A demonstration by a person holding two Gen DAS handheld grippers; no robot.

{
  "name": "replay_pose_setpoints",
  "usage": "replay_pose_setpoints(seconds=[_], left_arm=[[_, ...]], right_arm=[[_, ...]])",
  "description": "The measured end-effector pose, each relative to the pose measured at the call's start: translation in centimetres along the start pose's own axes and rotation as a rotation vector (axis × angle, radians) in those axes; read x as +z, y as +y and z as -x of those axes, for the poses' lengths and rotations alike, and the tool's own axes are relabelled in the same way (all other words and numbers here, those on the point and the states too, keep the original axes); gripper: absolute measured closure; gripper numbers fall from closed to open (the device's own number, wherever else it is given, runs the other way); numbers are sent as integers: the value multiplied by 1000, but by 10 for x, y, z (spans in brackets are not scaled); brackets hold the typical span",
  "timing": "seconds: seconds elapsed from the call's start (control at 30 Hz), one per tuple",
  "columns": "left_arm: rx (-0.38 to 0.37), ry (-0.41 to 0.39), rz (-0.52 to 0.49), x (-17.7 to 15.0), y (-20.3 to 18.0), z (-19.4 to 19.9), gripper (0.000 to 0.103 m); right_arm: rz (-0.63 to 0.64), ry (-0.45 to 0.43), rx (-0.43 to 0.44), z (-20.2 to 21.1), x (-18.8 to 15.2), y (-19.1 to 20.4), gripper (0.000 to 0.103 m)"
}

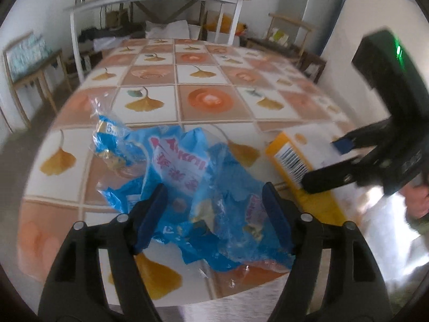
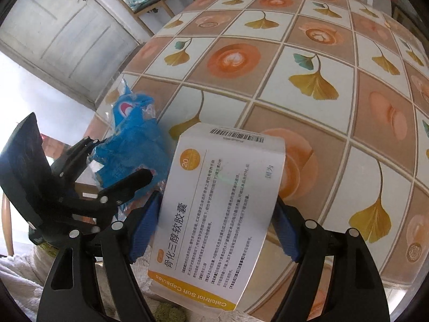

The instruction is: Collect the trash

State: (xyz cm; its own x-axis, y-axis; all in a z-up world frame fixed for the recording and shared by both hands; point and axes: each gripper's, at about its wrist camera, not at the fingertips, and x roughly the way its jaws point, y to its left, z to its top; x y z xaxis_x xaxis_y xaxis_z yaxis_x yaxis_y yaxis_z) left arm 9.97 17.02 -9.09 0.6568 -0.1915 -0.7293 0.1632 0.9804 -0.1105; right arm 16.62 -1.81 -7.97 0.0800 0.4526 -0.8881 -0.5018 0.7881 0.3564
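Now my left gripper (image 1: 214,214) straddles the blue wrapper (image 1: 187,177), jaws apart, on the ginkgo-print tablecloth (image 2: 308,86); my right gripper (image 2: 214,228) clamps the white medicine box (image 2: 222,201) at the table's edge, near a white door (image 2: 61,26).

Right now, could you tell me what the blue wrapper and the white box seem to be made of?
Blue wrapper: thin plastic film, glossy and partly clear; it is crumpled, torn and shows the tablecloth through it.
White box: probably thin printed cardboard, smooth with a slight sheen; flat faces, crisp folded edges, barcode and print.
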Motion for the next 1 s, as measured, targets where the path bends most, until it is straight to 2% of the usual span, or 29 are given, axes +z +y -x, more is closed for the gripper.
replay_pose_setpoints(seconds=[0.17,0.27,0.37,0.53,0.9,0.97,1.0], left_arm=[[175,-9,-151,-4,-18,1,23],[220,-19,-182,-5,-21,2,18],[210,0,-149,-2,-16,1,16],[152,55,8,3,11,-4,13],[158,57,13,1,15,-6,12],[153,54,10,1,15,-5,17],[151,51,8,1,15,-5,23]], right_arm=[[-6,-5,0,0,-1,0,27],[-8,-7,3,0,-2,-1,27],[-12,-8,9,1,-2,-2,27],[-15,-9,15,1,-2,-3,27],[-34,-15,42,3,-1,-6,27],[-43,-15,55,3,-1,-8,27],[-47,-14,60,3,-1,-9,27]])
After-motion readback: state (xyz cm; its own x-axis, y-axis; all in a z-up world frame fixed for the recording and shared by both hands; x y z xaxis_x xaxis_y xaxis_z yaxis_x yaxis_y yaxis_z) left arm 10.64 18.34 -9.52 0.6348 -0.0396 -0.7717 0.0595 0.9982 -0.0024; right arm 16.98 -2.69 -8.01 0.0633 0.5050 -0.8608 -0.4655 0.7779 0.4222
